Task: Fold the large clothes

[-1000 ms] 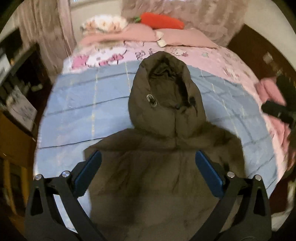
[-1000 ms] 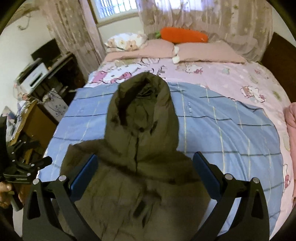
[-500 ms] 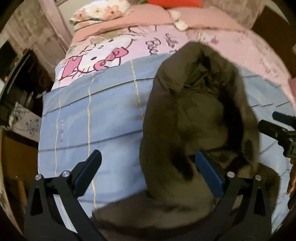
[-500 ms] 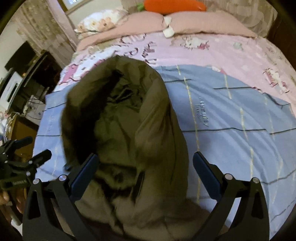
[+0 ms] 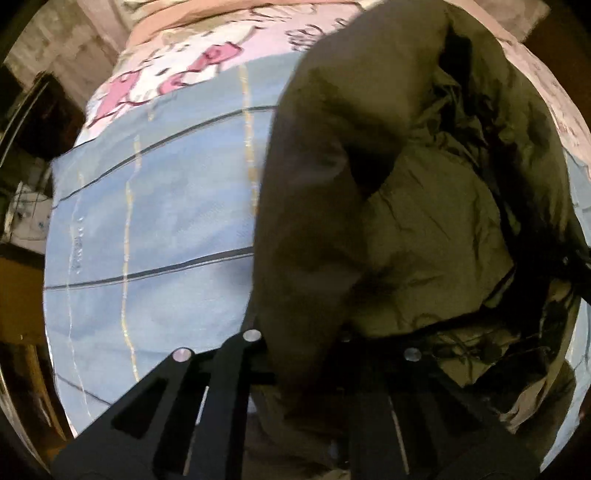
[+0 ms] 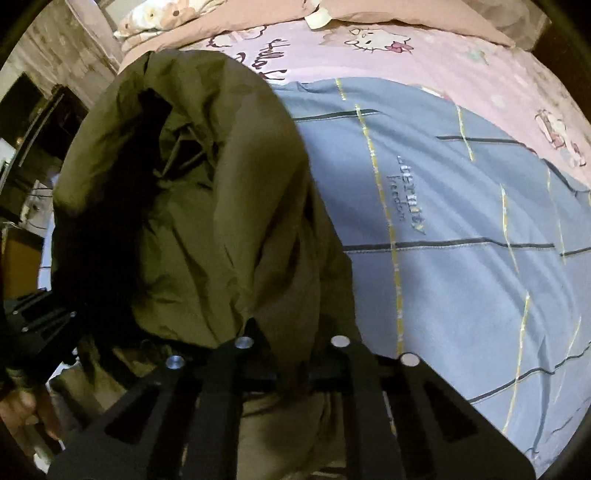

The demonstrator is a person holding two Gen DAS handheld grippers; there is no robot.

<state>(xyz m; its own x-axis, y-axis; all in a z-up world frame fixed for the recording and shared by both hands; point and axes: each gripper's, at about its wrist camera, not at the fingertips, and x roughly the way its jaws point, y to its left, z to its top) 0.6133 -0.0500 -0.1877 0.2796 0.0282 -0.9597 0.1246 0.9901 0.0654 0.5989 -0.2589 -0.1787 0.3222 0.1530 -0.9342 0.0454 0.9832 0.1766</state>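
A dark olive hooded jacket (image 5: pixel 406 221) lies on the blue checked sheet (image 5: pixel 159 221) of a bed, its hood pointing toward the pillows. My left gripper (image 5: pixel 306 354) is shut on the left side of the jacket's hood, fabric bunched between the fingers. My right gripper (image 6: pixel 291 354) is shut on the right side of the hood (image 6: pixel 207 206). The fingertips of both are buried in the cloth. The left gripper's frame (image 6: pixel 33 332) shows at the right wrist view's left edge.
Pink Hello Kitty bedding (image 6: pixel 388 48) and pink pillows (image 6: pixel 258 18) lie beyond the blue sheet (image 6: pixel 461 240). Dark furniture and a wooden stand (image 5: pixel 18 295) stand off the bed's left side. A hand (image 6: pixel 22 410) shows low left in the right wrist view.
Both grippers moved forward and down from above the jacket's body to the hood. Both were open and have closed on the hood's sides.
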